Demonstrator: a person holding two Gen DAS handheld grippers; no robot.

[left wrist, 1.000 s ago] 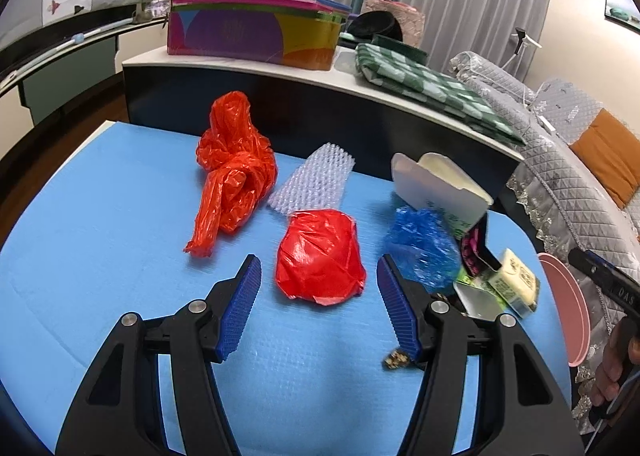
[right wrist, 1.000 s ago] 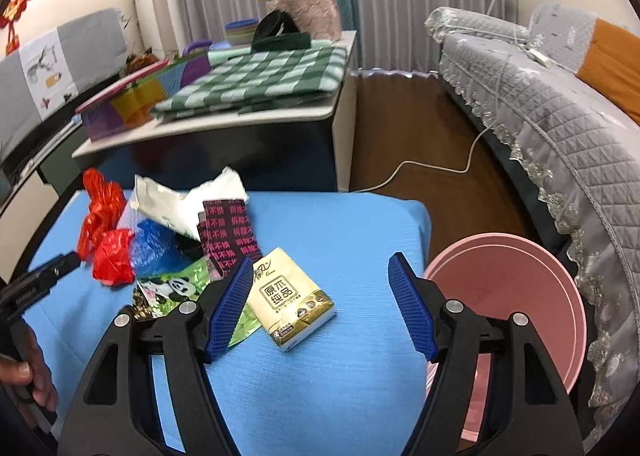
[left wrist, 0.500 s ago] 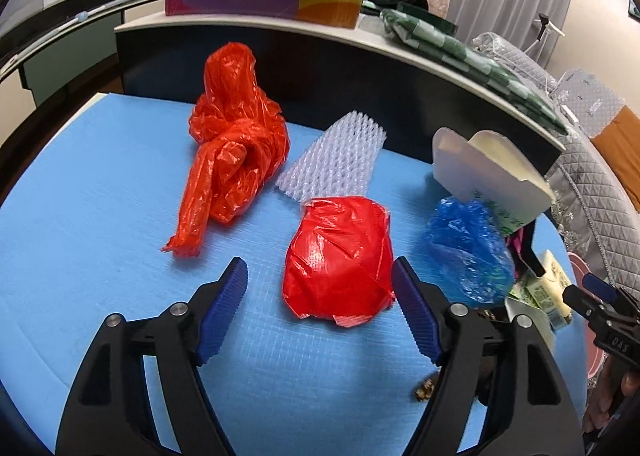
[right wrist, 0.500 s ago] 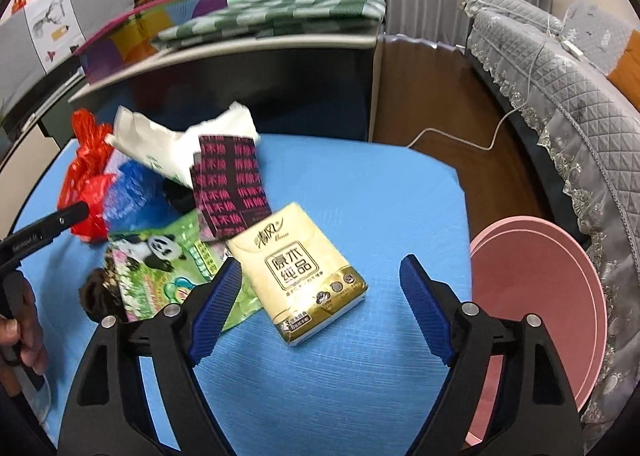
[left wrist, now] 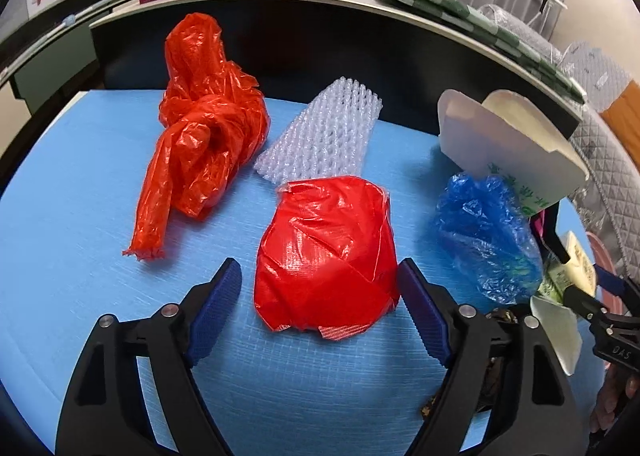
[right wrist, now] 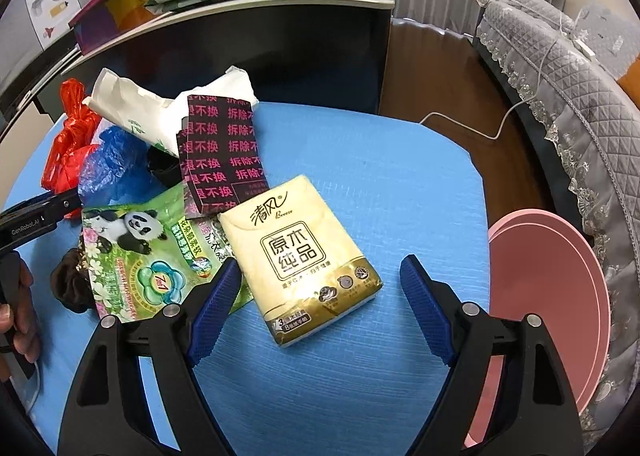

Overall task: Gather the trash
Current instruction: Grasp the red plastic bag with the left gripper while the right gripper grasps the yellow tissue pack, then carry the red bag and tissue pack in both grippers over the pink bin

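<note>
A crumpled red plastic wad lies on the blue table. My left gripper is open, its jaws on either side of the wad's near part, not touching it. A yellow tissue pack lies flat on the table. My right gripper is open, its jaws either side of the pack's near end. A knotted red bag, white foam netting, a blue bag and a white paper box lie beyond the wad.
A panda wrapper, a black-and-pink packet, and a brown clump lie left of the pack. A pink bin stands off the table's right edge. A dark cabinet backs the table; a sofa is right.
Both grippers have moved forward and down. The left jaws now flank the red wad; the right jaws now flank the tissue pack. Both stayed open.
</note>
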